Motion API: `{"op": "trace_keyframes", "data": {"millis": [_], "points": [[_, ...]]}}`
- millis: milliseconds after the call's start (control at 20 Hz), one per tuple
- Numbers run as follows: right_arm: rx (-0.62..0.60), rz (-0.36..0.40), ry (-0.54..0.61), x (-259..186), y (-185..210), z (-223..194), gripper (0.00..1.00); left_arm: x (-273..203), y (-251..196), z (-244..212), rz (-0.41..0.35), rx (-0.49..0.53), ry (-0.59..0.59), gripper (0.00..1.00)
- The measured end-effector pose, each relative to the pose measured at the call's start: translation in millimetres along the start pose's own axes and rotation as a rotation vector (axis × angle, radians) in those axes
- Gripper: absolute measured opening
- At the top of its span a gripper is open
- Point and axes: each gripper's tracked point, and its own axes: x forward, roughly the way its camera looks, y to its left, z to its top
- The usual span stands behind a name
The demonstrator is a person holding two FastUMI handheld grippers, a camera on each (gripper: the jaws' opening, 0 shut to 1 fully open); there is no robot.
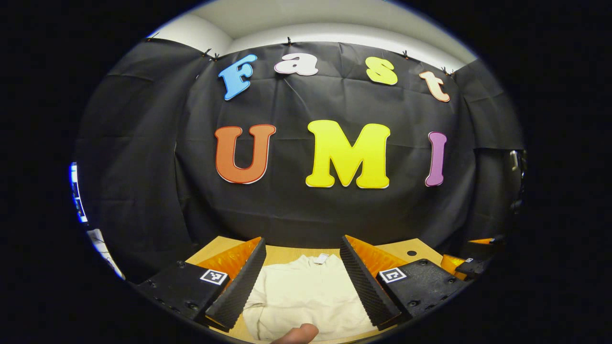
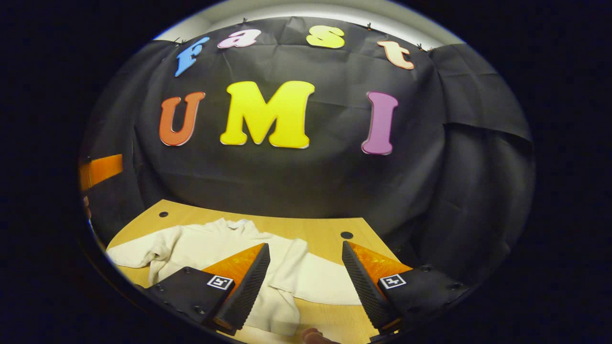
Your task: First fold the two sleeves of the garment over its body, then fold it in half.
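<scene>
We see a wooden table [image 2: 315,229] set against the booth's black wall [image 2: 296,177], and on it lies a cream garment [image 2: 205,246], spread flat with its collar toward the wall. In the right gripper view one sleeve [image 2: 322,282] stretches out to the right across the wood, and the other sleeve [image 2: 138,253] reaches to the left edge of the table. In the left gripper view the garment [image 1: 306,296] lies straight ahead, its body between the fingers.

Our left gripper [image 1: 303,279] hangs above the garment with its jaws wide apart and nothing held. Our right gripper [image 2: 306,282] is likewise wide open and empty, above the right sleeve. The right gripper [image 1: 471,265] also shows at the right edge of the left view. A fingertip [image 1: 299,334] peeks in at the bottom.
</scene>
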Motion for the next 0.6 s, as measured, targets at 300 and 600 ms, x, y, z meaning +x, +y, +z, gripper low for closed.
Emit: {"op": "trace_keyframes", "data": {"millis": [300,600], "points": [[0.016,-0.225,0.228,40,-127,-121,0.95,-11,-28,-9,-0.003,0.031,-0.039,0.99],[0.069,-0.368,0.41,72,-238,-203,0.95,-23,-60,-8,0.026,0.08,-0.047,0.98]]}}
